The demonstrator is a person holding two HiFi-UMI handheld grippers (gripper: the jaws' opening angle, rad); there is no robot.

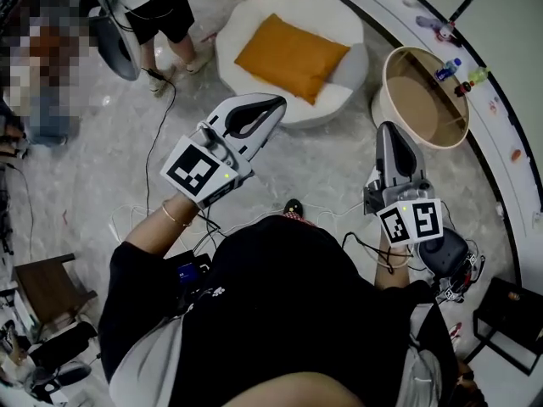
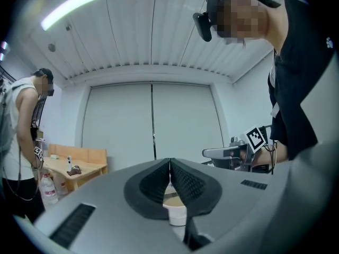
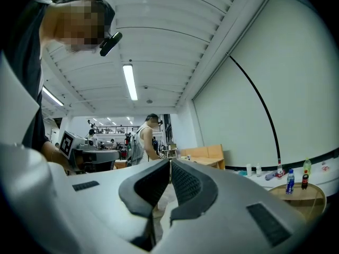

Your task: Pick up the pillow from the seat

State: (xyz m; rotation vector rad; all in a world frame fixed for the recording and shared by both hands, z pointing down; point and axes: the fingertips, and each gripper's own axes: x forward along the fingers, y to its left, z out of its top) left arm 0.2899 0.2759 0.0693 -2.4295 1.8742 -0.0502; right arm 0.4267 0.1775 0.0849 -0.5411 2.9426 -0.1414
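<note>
Pillow [image 1: 291,56] flat on seat [image 1: 254,15], upper middle of head view, well apart from both grippers; shown whole there only. Left gripper [image 1: 277,102] and right gripper [image 1: 389,128] each pinched fully closed, nothing between the jaws. Low centre of left gripper view: tan-and-white patch [image 2: 175,208] under the meeting jaws, perhaps pillow and seat, mostly hidden. Right gripper view: bottles [image 3: 296,180] at lower right.

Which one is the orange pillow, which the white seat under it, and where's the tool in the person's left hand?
orange pillow [image 1: 291,56], head view, middle of its top face.
white seat [image 1: 327,8], head view, bare cushion beyond the pillow.
left gripper [image 1: 278,103], head view, tip of its shut jaws.
</note>
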